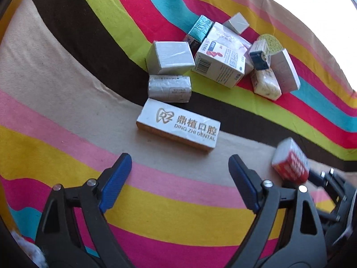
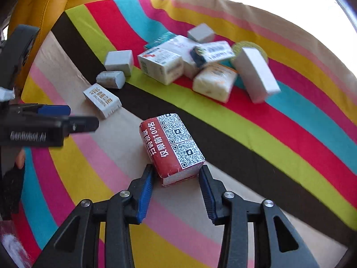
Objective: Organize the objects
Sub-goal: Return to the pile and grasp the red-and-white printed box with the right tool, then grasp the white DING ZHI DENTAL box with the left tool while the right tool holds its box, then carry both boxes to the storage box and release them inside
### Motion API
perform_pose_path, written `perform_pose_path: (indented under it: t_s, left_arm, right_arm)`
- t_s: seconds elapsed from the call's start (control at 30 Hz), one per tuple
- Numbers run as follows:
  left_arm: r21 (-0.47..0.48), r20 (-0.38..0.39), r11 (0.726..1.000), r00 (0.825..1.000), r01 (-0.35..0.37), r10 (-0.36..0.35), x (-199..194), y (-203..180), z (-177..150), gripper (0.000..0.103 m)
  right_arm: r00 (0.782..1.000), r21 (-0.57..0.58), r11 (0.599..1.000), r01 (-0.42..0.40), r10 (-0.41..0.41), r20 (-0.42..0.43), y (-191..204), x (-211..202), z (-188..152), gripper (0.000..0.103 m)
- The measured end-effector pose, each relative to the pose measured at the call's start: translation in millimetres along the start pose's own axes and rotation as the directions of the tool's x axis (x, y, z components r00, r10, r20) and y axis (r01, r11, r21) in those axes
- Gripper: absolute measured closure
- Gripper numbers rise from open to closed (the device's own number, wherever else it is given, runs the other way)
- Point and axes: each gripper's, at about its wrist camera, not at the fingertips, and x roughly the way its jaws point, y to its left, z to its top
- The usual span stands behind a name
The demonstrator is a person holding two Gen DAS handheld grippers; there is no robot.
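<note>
I am holding my right gripper (image 2: 176,174) around the near end of a red tissue pack (image 2: 171,147), its top printed with white Chinese characters beside a white strip carrying three QR codes. The blue pads (image 2: 146,192) are sitting at the pack's two sides, the left one touching; whether the right one is pressing I cannot tell. The pack is lying on the beige band of a striped cloth (image 2: 290,134), a dark brown stripe running just beyond it.

My left gripper (image 1: 179,167) is hanging with jaws spread wide and nothing between them, pointing down at a white box (image 1: 178,127) marked DING ZHI DENTAL, which is lying flat on the same beige band. Just past it are two silver items: a silver wrapped pack (image 1: 169,88) and a silver box (image 1: 170,57) behind it.

Further back, a heap of packages is crowding the bright stripes: a white medicine box (image 1: 221,63) with a barcode, a teal pack (image 1: 199,28), a small grey box (image 1: 236,23), a cream tissue pack (image 1: 265,82), a plain white box (image 1: 285,71), a blue-ended carton (image 1: 258,54) and a round yellow-green object (image 1: 271,42).
</note>
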Motion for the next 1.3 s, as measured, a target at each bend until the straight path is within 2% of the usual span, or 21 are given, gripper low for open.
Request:
perform_pose_path:
  t_s: [0.03, 0.07, 0.17, 0.23, 0.27, 0.3, 0.33, 0.37, 0.4, 0.5, 0.6, 0.63, 0.7, 0.77, 0.83, 0.87, 0.9, 0.93, 0.97, 1.13, 1.3]
  left_arm:
    - [-0.051, 0.014, 0.999, 1.0, -0.009, 0.01, 0, -1, 6, 0.013]
    - [-0.107, 0.038, 0.993, 0.998, -0.05, 0.054, 0, -3, 11, 0.013]
    - [-0.25, 0.089, 0.954, 0.977, -0.167, 0.194, 8, -5, 28, 0.013]
    - [-0.263, 0.007, 0.932, 0.965, -0.25, 0.261, 28, -4, 34, 0.013]
    - [-0.222, 0.011, 0.934, 0.957, -0.281, 0.291, 29, -7, 35, 0.017]
    - [-0.186, 0.007, 0.936, 0.952, -0.3, 0.306, 28, -9, 32, 0.031]
    - [-0.157, 0.014, 0.938, 0.949, -0.308, 0.314, 24, -9, 27, 0.037]
    - [-0.138, 0.023, 0.948, 0.956, -0.286, 0.292, 18, -7, 20, 0.056]
    - [-0.113, 0.028, 0.959, 0.964, -0.26, 0.264, 12, -3, 12, 0.063]
    - [-0.003, 0.045, 0.989, 0.988, -0.145, 0.145, -3, 9, -10, 0.064]
    - [0.099, 0.063, 0.991, 0.995, -0.088, 0.082, -7, 15, -17, 0.063]
    - [0.107, 0.067, 0.991, 0.995, -0.082, 0.075, -6, 17, -15, 0.062]
    - [0.099, 0.069, 0.991, 0.994, -0.09, 0.083, -2, 20, -8, 0.046]
    - [0.095, 0.074, 0.991, 0.994, -0.092, 0.085, 6, 13, 1, 0.036]
    - [0.12, 0.083, 0.985, 0.99, -0.126, 0.117, 5, 10, 0, 0.036]
    - [0.141, 0.088, 0.979, 0.987, -0.147, 0.135, 5, 7, -2, 0.043]
    - [0.158, 0.1, 0.976, 0.986, -0.15, 0.135, 5, 2, -2, 0.061]
    - [0.178, 0.099, 0.974, 0.988, -0.138, 0.122, 4, -2, -4, 0.069]
    - [0.197, 0.096, 0.972, 0.989, -0.129, 0.112, 1, -6, -9, 0.069]
    - [0.304, 0.084, 0.953, 0.996, -0.012, -0.015, -16, -23, -42, 0.069]
    - [0.392, 0.121, 0.92, 0.992, -0.008, -0.043, -23, -38, -59, 0.069]
  right_arm:
    - [1.0, 0.019, 1.0, 0.014, -0.014, 0.005, -3, -7, -10, 0.061]
    - [1.0, 0.027, 0.999, 0.024, -0.024, 0.013, -3, -15, -20, 0.06]
    - [0.999, 0.053, 0.998, 0.032, -0.034, 0.026, -7, -20, -26, 0.06]
    - [0.999, 0.053, 0.998, 0.043, -0.044, 0.02, -6, -20, -25, 0.06]
    - [0.999, 0.056, 0.997, 0.045, -0.046, 0.016, -6, -19, -23, 0.06]
    - [0.999, 0.059, 0.997, 0.045, -0.046, 0.012, -4, -17, -22, 0.06]
    - [0.999, 0.06, 0.997, 0.046, -0.047, 0.011, 1, -17, -23, 0.06]
    - [0.999, 0.061, 0.997, 0.046, -0.047, 0.013, 1, -30, -33, 0.059]
    - [0.999, 0.062, 0.997, 0.041, -0.042, 0.014, 2, -30, -35, 0.059]
    - [0.999, 0.062, 0.997, 0.038, -0.039, 0.026, 6, -34, -40, 0.058]
    - [0.999, 0.058, 0.998, 0.035, -0.037, 0.036, 9, -36, -43, 0.053]
    - [0.999, 0.058, 0.998, 0.034, -0.036, 0.035, 9, -34, -41, 0.05]
    - [0.999, 0.058, 0.997, 0.04, -0.042, 0.025, 11, -31, -37, 0.042]
    - [0.999, 0.052, 0.998, 0.042, -0.043, 0.017, 13, -27, -31, 0.036]
    - [0.999, 0.045, 0.998, 0.038, -0.039, 0.022, 13, -21, -26, 0.032]
    - [0.999, 0.042, 0.998, 0.038, -0.039, 0.023, 13, -19, -23, 0.032]
    - [0.999, 0.036, 0.999, 0.034, -0.035, 0.025, 13, -17, -22, 0.032]
    - [0.999, 0.031, 0.999, 0.033, -0.034, 0.025, 14, -17, -21, 0.037]
    - [0.999, 0.029, 0.999, 0.03, -0.031, 0.032, 15, -18, -21, 0.061]
    - [0.996, 0.047, 0.997, 0.06, -0.063, 0.058, 25, -25, -30, 0.061]
    - [0.994, 0.079, 0.994, 0.079, -0.084, 0.064, 23, -23, -29, 0.061]
